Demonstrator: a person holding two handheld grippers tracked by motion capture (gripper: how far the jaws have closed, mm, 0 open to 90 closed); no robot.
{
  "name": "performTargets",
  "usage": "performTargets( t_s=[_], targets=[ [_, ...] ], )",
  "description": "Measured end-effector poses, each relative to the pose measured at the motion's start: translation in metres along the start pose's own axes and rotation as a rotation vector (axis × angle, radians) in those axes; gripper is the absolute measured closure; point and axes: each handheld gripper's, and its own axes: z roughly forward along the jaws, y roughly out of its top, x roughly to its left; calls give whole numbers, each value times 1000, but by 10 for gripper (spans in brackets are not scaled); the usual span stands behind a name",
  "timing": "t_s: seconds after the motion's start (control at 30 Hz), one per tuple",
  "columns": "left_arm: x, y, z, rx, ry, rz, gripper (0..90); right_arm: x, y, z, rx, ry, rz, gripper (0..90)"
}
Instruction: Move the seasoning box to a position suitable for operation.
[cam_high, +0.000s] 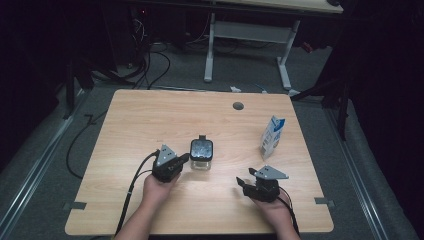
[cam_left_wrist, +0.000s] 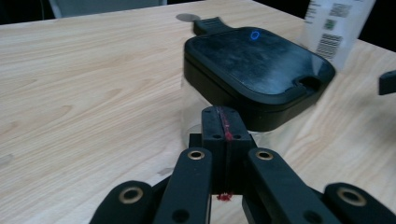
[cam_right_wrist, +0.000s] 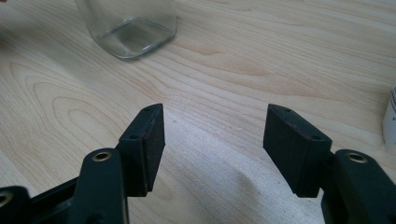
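Observation:
A clear square glass jar (cam_high: 201, 163) with a black lid (cam_high: 201, 149) stands near the middle of the wooden table (cam_high: 150, 115). In the left gripper view the lid (cam_left_wrist: 254, 60) carries a small blue ring mark and a tab at its far side. My left gripper (cam_high: 186, 158) sits just left of the jar, jaws pressed together with nothing between them, its tips (cam_left_wrist: 223, 122) close to the jar's side under the lid. My right gripper (cam_high: 242, 181) rests at the front right, open and empty (cam_right_wrist: 212, 140), with the jar's glass base (cam_right_wrist: 128, 28) ahead of it.
A white and blue carton (cam_high: 272, 137) stands upright at the table's right side, its barcode face (cam_left_wrist: 334, 28) beyond the jar. A round cable hole (cam_high: 238, 106) lies near the far edge. Cables and another desk's legs (cam_high: 209, 50) are on the floor behind.

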Motion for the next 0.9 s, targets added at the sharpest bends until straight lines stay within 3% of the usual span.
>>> performTargets(
  t_s=[0.57, 0.9],
  targets=[
    [-41, -1, 4, 4, -76, 48, 899, 0, 0, 1, 0, -2, -3, 388],
    [-51, 0, 4, 11, -96, 66, 896, 0, 0, 0, 1, 1, 4, 388]
  ],
)
